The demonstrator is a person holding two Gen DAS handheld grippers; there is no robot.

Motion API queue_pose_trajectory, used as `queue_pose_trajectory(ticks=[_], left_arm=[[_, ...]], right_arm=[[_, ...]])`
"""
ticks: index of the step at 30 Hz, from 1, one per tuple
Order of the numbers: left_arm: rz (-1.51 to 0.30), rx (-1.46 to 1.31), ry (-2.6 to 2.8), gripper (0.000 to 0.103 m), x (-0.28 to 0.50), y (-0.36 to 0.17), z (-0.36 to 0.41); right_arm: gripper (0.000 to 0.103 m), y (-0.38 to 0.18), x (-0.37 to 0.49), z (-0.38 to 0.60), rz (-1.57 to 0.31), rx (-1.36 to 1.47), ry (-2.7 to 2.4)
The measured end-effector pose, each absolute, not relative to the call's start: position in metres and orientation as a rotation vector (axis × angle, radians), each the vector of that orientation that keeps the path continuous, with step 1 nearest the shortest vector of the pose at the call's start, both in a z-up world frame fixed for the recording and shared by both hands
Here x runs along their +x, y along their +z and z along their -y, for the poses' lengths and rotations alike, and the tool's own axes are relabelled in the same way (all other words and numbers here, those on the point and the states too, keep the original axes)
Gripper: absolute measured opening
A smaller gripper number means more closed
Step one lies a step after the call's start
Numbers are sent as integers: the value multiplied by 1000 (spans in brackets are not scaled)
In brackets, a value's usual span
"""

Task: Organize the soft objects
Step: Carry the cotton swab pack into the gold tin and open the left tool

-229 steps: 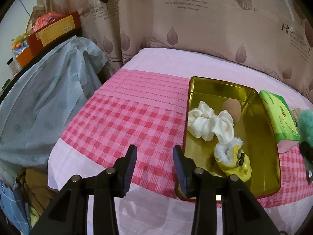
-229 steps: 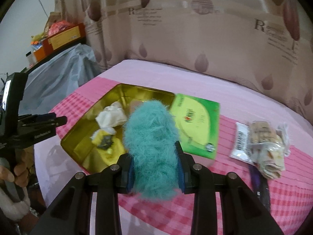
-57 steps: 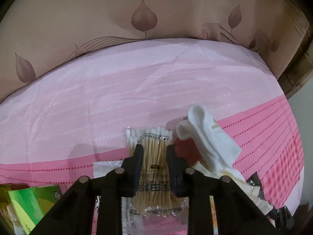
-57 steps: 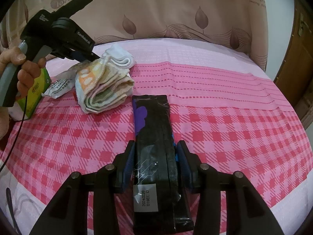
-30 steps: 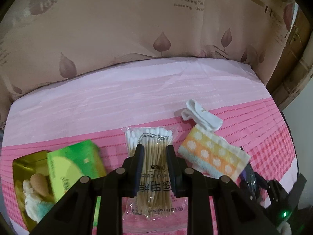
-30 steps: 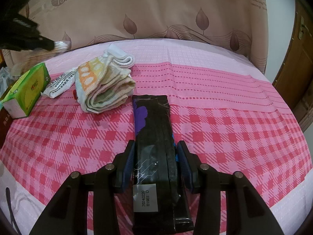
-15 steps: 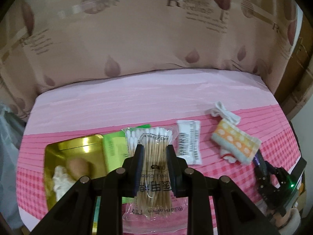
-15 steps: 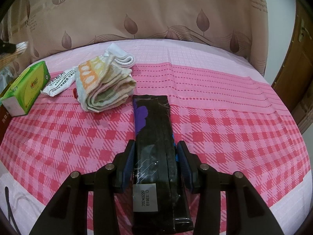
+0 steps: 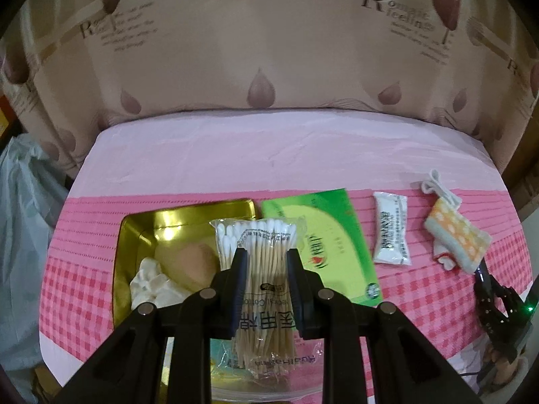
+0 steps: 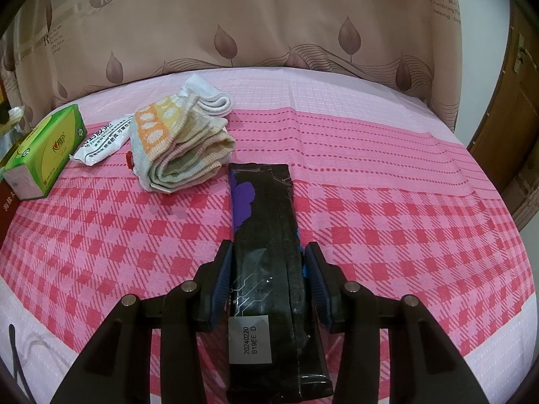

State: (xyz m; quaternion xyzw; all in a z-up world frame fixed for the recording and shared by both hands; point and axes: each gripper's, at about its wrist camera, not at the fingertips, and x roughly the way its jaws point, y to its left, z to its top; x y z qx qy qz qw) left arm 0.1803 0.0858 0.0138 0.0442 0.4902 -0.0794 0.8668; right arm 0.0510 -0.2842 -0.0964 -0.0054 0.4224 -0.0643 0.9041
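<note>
My left gripper is shut on a clear bag of cotton swabs and holds it in the air over the right side of the gold tray. In the tray lie a beige puff and a white scrunchie. My right gripper sits low on the checked cloth, its blue pads pressed against both sides of a long black box that lies flat. A folded orange-dotted towel with a white sock behind it lies just beyond the box.
A green tissue pack lies right of the tray, then a white sachet and the towel. The round table backs onto a leaf-print curtain. A pale blue cover hangs at the left, a wooden door at the right.
My left gripper has carried the swab bag leftward from the towel and sachet to above the gold tray. The right gripper and the black box have not moved.
</note>
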Motion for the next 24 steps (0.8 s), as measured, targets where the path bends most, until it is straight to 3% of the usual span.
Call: queue_pose_trajectory(ticks=[24], left_arm=[[-1101,32,-72,24,185,-34,-144]], right_arm=[[41,-97,52,285,-874,-13,-133]])
